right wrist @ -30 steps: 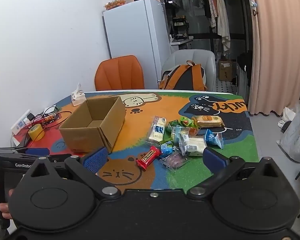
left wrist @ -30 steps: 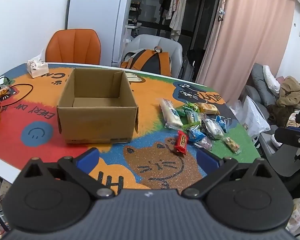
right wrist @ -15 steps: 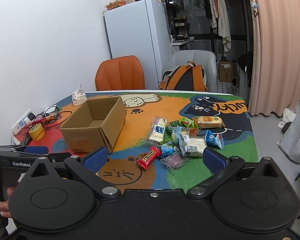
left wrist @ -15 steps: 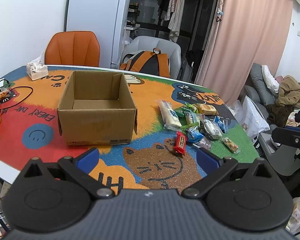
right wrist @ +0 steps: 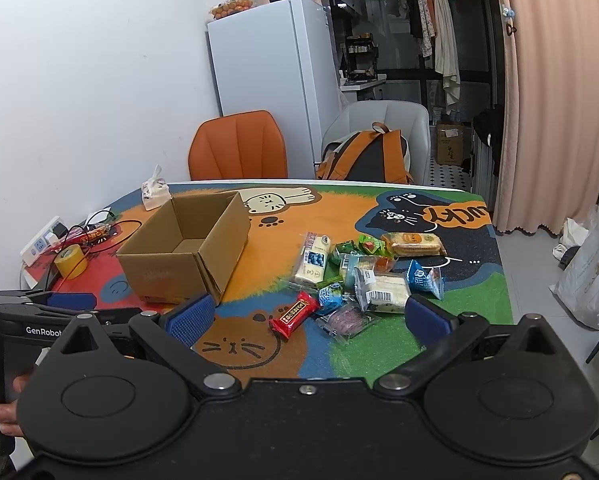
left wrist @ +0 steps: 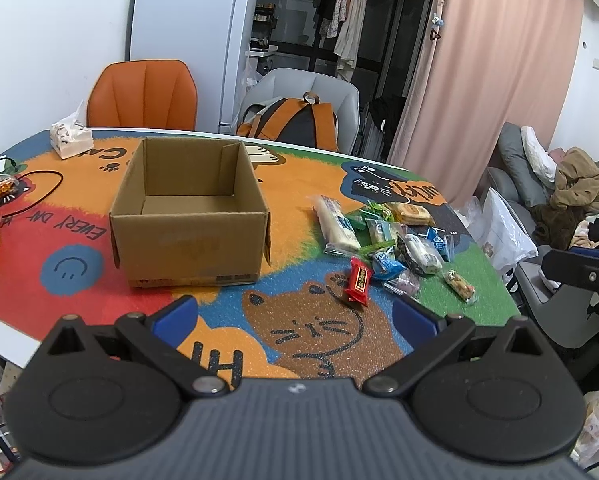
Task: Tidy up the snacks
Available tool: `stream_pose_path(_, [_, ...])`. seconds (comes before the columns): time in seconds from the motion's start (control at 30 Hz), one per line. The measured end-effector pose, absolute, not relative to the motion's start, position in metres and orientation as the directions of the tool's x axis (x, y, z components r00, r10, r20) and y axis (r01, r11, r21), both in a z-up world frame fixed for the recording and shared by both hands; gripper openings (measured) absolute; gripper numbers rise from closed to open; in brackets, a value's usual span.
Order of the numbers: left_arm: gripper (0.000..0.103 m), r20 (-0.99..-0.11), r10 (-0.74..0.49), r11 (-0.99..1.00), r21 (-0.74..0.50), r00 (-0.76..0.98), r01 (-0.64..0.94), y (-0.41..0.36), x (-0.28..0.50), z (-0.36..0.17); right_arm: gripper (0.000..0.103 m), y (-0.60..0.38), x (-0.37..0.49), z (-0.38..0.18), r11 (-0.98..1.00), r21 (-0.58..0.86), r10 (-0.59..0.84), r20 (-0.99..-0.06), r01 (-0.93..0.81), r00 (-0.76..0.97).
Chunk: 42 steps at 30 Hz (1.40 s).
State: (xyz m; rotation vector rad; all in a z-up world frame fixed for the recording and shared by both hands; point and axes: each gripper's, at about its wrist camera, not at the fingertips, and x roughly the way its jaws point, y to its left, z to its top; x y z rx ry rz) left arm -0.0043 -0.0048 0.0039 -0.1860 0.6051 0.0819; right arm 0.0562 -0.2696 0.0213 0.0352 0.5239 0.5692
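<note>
Both views have crept slightly nearer the table: the cardboard box [left wrist: 189, 216] and the red snack bar [right wrist: 294, 315] ahead of the spread fingers loom a little larger than a second ago; nothing on the table has moved

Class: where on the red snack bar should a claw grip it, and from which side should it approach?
Grip the red snack bar across its narrow middle, from above: it lies flat on the mat, apart from the pile, its long sides clear.
</note>
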Motion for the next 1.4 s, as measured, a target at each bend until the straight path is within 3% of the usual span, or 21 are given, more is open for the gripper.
stream_pose_path(1.4, [0.103, -0.558, 0.022, 0.979, -0.155, 0.830, -0.130, -0.0023, -0.0056, 0.0083, 0.103, -0.2712, 0.0578, 0.0263, 0.852, 0.170, 0.513, -0.453, -0.494, 0.729])
